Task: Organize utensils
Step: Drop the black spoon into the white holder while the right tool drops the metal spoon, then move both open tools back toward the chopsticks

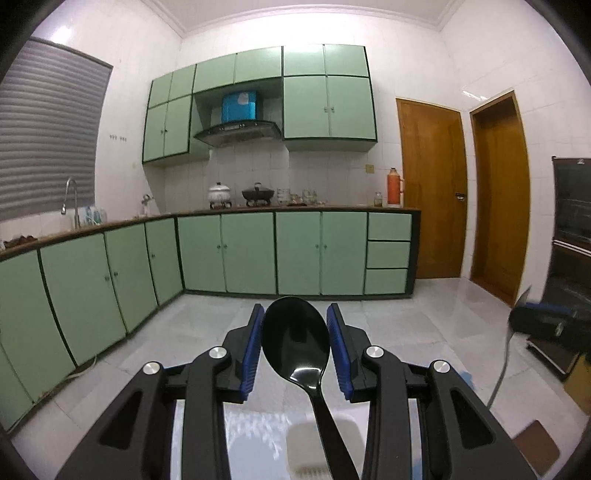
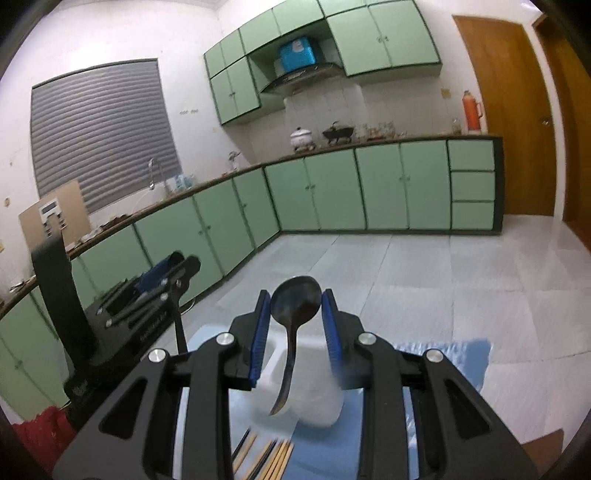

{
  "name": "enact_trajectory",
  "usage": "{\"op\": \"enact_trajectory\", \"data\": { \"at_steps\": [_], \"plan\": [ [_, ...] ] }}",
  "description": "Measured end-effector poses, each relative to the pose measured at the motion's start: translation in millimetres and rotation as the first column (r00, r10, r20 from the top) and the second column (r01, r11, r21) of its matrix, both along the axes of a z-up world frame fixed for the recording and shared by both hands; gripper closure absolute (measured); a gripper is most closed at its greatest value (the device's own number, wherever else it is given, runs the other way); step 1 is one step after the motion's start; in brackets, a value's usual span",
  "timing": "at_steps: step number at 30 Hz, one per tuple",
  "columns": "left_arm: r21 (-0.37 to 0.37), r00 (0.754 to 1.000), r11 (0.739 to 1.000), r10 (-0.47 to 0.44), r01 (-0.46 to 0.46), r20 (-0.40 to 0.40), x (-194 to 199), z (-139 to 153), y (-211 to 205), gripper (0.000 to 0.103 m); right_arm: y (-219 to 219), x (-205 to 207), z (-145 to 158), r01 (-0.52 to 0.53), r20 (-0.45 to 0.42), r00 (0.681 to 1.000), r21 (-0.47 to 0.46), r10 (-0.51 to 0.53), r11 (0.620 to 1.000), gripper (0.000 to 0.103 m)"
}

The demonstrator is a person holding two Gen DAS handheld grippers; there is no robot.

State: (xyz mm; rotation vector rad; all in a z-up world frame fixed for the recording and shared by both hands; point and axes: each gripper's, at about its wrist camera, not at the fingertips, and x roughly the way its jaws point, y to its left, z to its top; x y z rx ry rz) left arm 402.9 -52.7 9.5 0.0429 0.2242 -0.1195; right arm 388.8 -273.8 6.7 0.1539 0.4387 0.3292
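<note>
Green cabinets (image 1: 251, 251) are lining the far walls. Left gripper (image 1: 295, 347) is clamping a black spoon (image 1: 295, 336), bowl at twelve o'clock, handle at six. Right gripper (image 2: 295, 325) is pinching a dark spoon (image 2: 295, 302) likewise, above a white container (image 2: 314, 373) and chopsticks (image 2: 266, 458).

A: How is the light?
B: Bright, even indoor light from above; ceiling (image 1: 310, 11) washed out, glare on the floor (image 1: 424, 295).
A: Sharpness?
B: Strong fisheye bending, dark corners. The white holder (image 2: 314, 384) and mat (image 2: 443, 354) are blurred.
</note>
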Motion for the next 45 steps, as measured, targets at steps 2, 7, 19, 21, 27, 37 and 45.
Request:
{"op": "enact_trajectory", "data": {
  "at_steps": [2, 7, 19, 21, 27, 37, 45],
  "plan": [
    [0.000, 1.000, 1.000, 0.012, -0.012, -0.003, 19, -6, -2, 0.069, 0, 17, -3, 0.022, 0.003, 1.000, -0.015, -0.022, 1.000, 0.076],
    [0.009, 0.999, 1.000, 0.022, -0.022, -0.039, 46, -27, -7, 0.069, 8, 57, -33, 0.064, -0.027, 0.997, -0.084, -0.066, 0.994, 0.076],
    [-0.021, 0.990, 1.000, -0.013, 0.010, -0.139, 44, -63, 8, 0.058, 21, 66, -85, 0.008, -0.139, 0.990, -0.104, -0.023, 0.995, 0.065],
    [-0.028, 0.991, 1.000, -0.011, 0.008, -0.133, 36, -60, 14, 0.056, 17, 56, -82, 0.017, -0.128, 0.991, -0.082, -0.028, 0.996, 0.061],
    [-0.001, 0.990, 1.000, -0.009, 0.009, -0.141, -8, -48, 24, 0.043, -3, 5, -75, 0.066, -0.078, 0.994, -0.053, -0.070, 0.996, 0.038],
    [-0.030, 0.946, 0.999, -0.051, 0.044, -0.321, -124, -93, 42, 0.028, -4, -124, -113, 0.087, -0.123, 0.988, -0.095, -0.098, 0.992, 0.019],
    [-0.003, 0.886, 1.000, -0.029, 0.030, -0.463, -194, -150, 49, 0.028, 9, -198, -167, 0.085, -0.276, 0.955, -0.107, -0.112, 0.991, 0.019]
  ]
}}
